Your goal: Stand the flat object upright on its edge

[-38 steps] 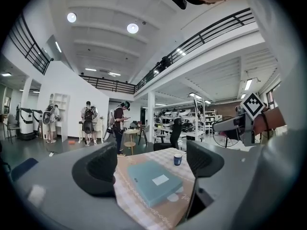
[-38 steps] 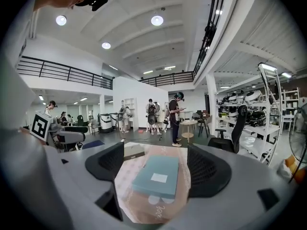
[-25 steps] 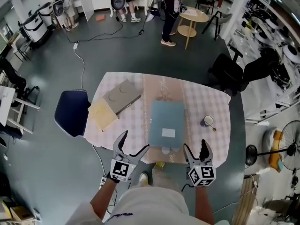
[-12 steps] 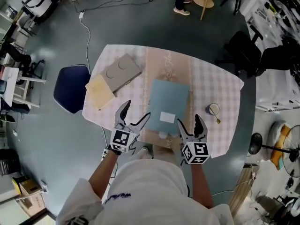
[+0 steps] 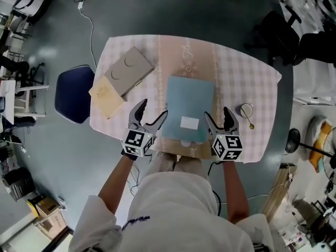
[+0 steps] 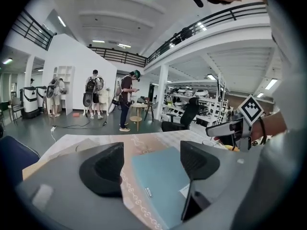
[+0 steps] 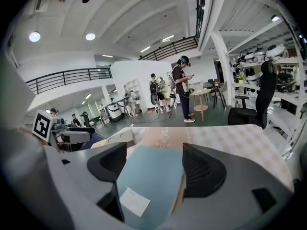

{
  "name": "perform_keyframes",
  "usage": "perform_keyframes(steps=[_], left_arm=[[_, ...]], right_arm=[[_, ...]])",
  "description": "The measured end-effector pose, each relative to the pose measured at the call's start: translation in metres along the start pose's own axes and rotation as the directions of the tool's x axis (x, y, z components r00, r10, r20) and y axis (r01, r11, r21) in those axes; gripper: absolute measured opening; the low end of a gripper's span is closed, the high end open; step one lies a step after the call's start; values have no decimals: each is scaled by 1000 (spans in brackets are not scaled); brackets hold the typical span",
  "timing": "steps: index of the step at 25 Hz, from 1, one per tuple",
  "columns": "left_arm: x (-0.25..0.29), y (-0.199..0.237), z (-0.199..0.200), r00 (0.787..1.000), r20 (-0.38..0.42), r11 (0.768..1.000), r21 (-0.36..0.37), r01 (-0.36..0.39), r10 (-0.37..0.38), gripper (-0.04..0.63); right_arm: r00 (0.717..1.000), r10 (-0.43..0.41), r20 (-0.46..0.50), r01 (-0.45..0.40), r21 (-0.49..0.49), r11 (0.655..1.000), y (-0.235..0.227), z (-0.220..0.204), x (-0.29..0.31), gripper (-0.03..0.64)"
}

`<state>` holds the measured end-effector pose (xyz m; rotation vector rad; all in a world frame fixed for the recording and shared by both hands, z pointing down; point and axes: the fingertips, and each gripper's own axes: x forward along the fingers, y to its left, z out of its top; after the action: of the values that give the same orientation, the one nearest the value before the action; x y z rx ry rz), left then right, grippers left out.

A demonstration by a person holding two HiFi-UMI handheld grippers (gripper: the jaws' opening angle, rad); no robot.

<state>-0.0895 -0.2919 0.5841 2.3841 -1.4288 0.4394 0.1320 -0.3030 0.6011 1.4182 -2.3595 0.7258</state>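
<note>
The flat blue book is lying face up on the worktop, with its white label near the edge closest to the person. It looks like a book, but it could be a thin folder; I cannot be sure.

The left tongs are hanging just beside the book's near left corner. Their jaws are standing wide and have just been closing a little. Nothing is being pinched. In the left gripper view the book is showing in the gap between the jaws, but no pad is pressing on it. The right tongs are hanging just beside the book's near right corner. They are standing wide too and holding nothing, and the book is showing ahead in their gap as well.

So I think the person is getting ready to take the book from both sides.

Things could go wrong from here. The book is lying flat and thin, so the pads may be slipping over its cover and not getting under it. It may also be sliding on the checked cloth. Its near edge is sitting close to the worktop's rim, so a push could be sending it off. Once up, a thin edge is wobbly and the book may be flopping down again. The cup, just to the right of the book, could be getting knocked by the right tongs.
</note>
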Motion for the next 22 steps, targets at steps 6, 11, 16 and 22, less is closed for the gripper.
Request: perform_keyframes(steps=[6,11,16,22], left_arm=[[48,21,-26,997,-22,994,-92,65,-67,354],[91,32,-56,990,-75,986,-128,111,-121,337],[119,40,-87,980,-127,978,-158,133,-154,337],[154,44,-105,968,-167,970,-184,156,-188,337]], right_arm=[[998,-28,-57,29,15,999,-27,-17,39,333],[995,-9,-99,11,25,1000,-39,-30,68,330],[989,-2,-147,10,56,998,-51,-51,96,322],[985,-18,-174,33,82,996,-81,-65,126,310]])
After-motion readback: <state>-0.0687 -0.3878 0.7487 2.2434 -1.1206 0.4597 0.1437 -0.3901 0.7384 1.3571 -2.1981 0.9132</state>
